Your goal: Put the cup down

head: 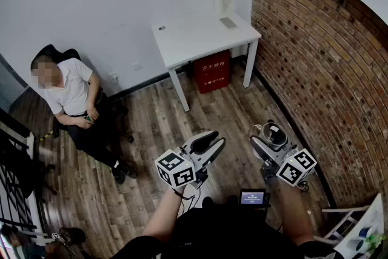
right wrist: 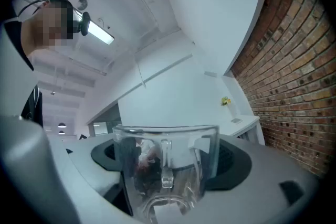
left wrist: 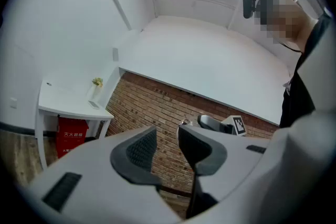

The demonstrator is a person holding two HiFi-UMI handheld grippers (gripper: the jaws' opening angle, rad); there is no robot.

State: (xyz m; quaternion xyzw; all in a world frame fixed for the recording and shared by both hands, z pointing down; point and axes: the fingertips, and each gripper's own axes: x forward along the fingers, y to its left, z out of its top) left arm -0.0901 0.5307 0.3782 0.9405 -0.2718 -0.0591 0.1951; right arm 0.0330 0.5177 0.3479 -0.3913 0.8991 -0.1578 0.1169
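Glass cup (right wrist: pixel 167 162): it is clamped between the jaws of your right gripper (head: pixel 271 144), held in the air over the wood floor (head: pixel 151 124). Nothing is set down yet. (first voice)

Agreed; by these views the whole placing is left to you. The only surface that looks fit is the white table (head: pixel 188 39), well apart across the room. Your left gripper (left wrist: pixel 166 140) has its jaws apart with nothing between them. (second voice)

Orientation: you hold the cup upright, long axis vertical, mouth up, base down. Its handle faces back along the jaws toward your gripper's camera. (first voice)
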